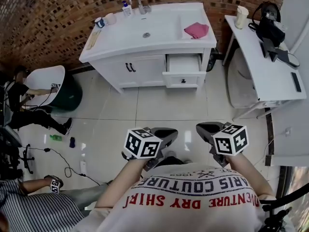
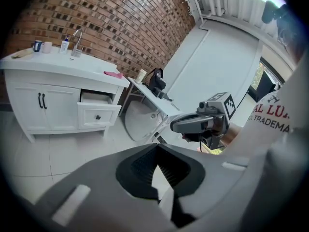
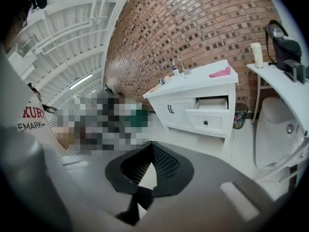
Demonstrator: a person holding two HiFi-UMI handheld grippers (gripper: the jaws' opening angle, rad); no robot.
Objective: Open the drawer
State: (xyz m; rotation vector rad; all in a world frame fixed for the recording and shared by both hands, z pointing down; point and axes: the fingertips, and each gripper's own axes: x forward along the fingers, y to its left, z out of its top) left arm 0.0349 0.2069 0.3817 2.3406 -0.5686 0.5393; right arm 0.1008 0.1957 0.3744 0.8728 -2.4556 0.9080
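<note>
A white vanity cabinet [image 1: 120, 45] stands against the brick wall across the tiled floor. Its right-hand drawer [image 1: 183, 79], with a black knob, is pulled out, and its white inside shows. The same drawer [image 2: 98, 115] appears in the left gripper view and again, as the drawer [image 3: 206, 122], in the right gripper view. Both grippers are held close to the person's chest, far from the cabinet. My left gripper [image 1: 167, 132] [image 2: 157, 147] is shut with nothing in it. My right gripper [image 1: 206, 128] [image 3: 152, 144] is also shut and holds nothing.
A pink cloth [image 1: 196, 30], a faucet [image 1: 137, 3] and bottles sit on the vanity top. A white desk [image 1: 270, 66] with black gear stands at the right. At the left a seated person [image 1: 21, 105] is beside a white tub and a green bin [image 1: 67, 94]. Cables lie on the floor.
</note>
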